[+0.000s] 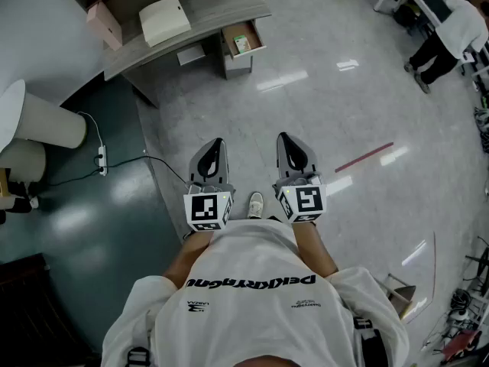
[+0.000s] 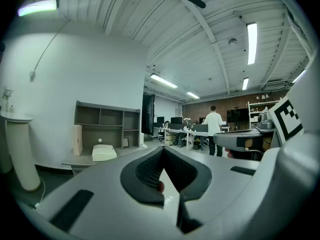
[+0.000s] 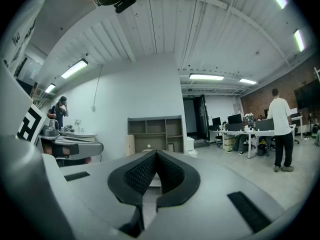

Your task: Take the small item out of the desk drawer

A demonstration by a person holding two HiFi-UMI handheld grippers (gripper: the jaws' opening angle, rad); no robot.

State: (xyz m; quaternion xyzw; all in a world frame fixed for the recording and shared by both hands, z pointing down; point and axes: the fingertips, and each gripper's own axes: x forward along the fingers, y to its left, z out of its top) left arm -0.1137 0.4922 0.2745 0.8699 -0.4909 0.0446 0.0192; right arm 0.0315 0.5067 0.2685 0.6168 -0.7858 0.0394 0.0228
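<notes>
The grey desk [image 1: 202, 21] stands far ahead at the top of the head view. Its drawer [image 1: 246, 40] is pulled open, and a small green-and-white item [image 1: 241, 44] lies inside. My left gripper [image 1: 212, 147] and right gripper [image 1: 289, 141] are held side by side at waist height, well short of the desk, pointing toward it. Both are shut with nothing between the jaws. In the left gripper view the left gripper [image 2: 162, 150] has its tips together and the desk [image 2: 95, 159] is small in the distance. The right gripper [image 3: 156, 154] looks the same, with the desk's shelf unit [image 3: 154, 134] beyond.
A white box [image 1: 164, 19] and a pale upright box [image 1: 105, 25] sit on the desk. White cylinders [image 1: 42, 121] and a power strip with cable [image 1: 102, 159] are at the left. Red floor tape [image 1: 364, 157] lies to the right. A person [image 1: 451, 37] stands at tables far right.
</notes>
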